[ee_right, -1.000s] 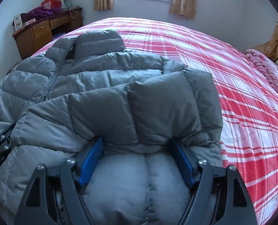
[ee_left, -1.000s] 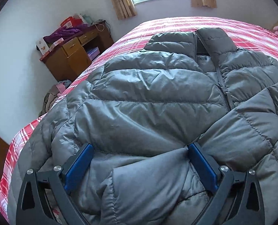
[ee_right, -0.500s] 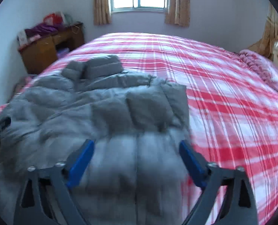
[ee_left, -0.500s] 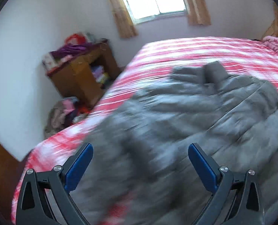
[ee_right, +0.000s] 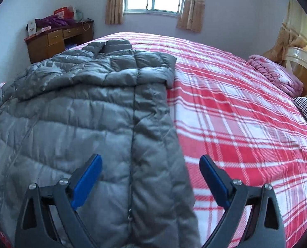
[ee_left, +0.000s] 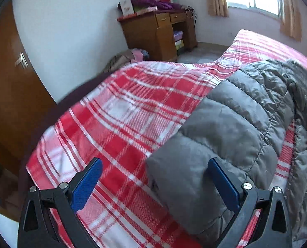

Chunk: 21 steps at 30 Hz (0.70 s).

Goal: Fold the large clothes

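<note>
A grey quilted down jacket [ee_right: 81, 113] lies spread on the red plaid bedspread [ee_right: 236, 124], collar toward the window. My right gripper [ee_right: 150, 173] hovers open over the jacket's right edge; the fabric lies below the blue pads [ee_right: 87, 177] and they do not press it. In the left wrist view a grey sleeve [ee_left: 225, 128] stretches away from the jacket's body [ee_left: 306, 124], with a strip of bedspread [ee_left: 122, 124] showing between them. My left gripper [ee_left: 155, 177] is open above the sleeve's end, which lies near its right pad.
A wooden desk [ee_left: 159, 31] piled with bags stands by the wall left of the bed, with clothes heaped on the floor [ee_left: 124, 59] and a brown door [ee_left: 10, 86] nearby. A pink quilt [ee_right: 275, 76] and a headboard [ee_right: 300, 62] are at the bed's far right.
Both grippers let go of the jacket folds they were on and drew back. The left one swung left to the sleeve's end near the bed edge; the right one opened wider.
</note>
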Tool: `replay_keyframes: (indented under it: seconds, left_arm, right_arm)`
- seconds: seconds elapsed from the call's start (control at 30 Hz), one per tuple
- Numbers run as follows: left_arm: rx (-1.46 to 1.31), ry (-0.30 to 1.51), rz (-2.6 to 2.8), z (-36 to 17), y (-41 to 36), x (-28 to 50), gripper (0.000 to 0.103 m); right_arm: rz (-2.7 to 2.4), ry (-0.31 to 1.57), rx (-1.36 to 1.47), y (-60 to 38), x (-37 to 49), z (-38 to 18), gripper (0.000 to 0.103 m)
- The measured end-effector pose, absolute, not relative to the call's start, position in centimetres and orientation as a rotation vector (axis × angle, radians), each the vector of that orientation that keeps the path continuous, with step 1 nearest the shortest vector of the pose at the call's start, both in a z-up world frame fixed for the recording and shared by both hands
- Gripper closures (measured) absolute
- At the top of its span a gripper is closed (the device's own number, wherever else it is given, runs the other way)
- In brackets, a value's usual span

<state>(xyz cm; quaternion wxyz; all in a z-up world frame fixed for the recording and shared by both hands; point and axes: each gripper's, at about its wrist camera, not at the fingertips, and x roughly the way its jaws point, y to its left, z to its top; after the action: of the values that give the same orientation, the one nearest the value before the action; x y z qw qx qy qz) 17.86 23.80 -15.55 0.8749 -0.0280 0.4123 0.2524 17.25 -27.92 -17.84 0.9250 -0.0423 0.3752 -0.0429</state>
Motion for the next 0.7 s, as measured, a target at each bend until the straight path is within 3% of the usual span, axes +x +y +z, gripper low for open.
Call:
replay_keyframes:
  seconds: [0.23, 0.27, 0.33, 0.4, 0.43, 0.7]
  left_arm:
    - [-0.2, 0.91, 0.398, -16.9, 23.3, 19.5, 0.004]
    - [-0.205, 0.905, 0.365, -17.0, 22.8, 19.7, 0.011]
    - [-0.183, 0.916, 0.339, -17.3, 22.0, 20.5, 0.056]
    - [-0.151, 0.901, 0.342, -16.5, 21.6, 21.1, 0.077]
    - [-0.109, 0.878, 0.375, -15.4, 21.3, 21.4, 0.082]
    - [0.107, 0.601, 0.399, -5.0, 15.2, 23.2, 0.083]
  right_arm:
    - [-0.088, 0.753, -0.146, -26.7, 16.1, -19.0, 0.006]
    - [-0.09, 0.752, -0.143, -26.7, 16.0, -19.3, 0.006]
    - [-0.087, 0.754, -0.126, -27.0, 16.0, -19.6, 0.006]
    - [-0.086, 0.756, -0.108, -27.3, 16.1, -19.6, 0.006]
    - [-0.082, 0.758, -0.096, -27.5, 16.1, -19.6, 0.006]
    - [-0.073, 0.749, -0.019, -28.5, 15.9, -19.7, 0.006]
